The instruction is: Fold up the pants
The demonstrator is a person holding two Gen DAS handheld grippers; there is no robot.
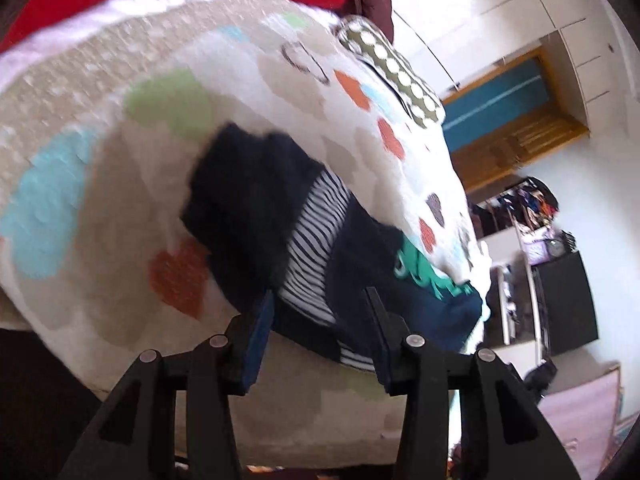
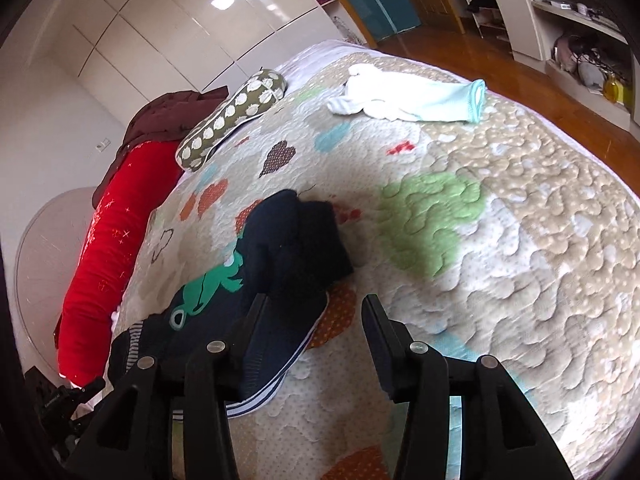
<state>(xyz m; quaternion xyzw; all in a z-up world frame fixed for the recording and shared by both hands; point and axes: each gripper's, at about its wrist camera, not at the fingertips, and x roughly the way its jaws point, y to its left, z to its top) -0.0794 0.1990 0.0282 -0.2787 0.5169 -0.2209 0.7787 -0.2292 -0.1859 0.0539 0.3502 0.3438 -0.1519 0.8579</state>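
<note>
Dark navy pants with a green frog print and a striped waistband lie folded over on the patterned quilt. My left gripper is open just above the striped band, and the cloth shows in the gap between its blue pads without being pinched. In the right wrist view the same pants lie left of centre, frog print up. My right gripper is open at their right edge, its left finger over the cloth and its right finger over the bare quilt.
A red bolster and a spotted olive pillow lie along the bed's far side. A white and mint garment sits near the far corner. Wooden floor, shelves and a white wardrobe surround the bed.
</note>
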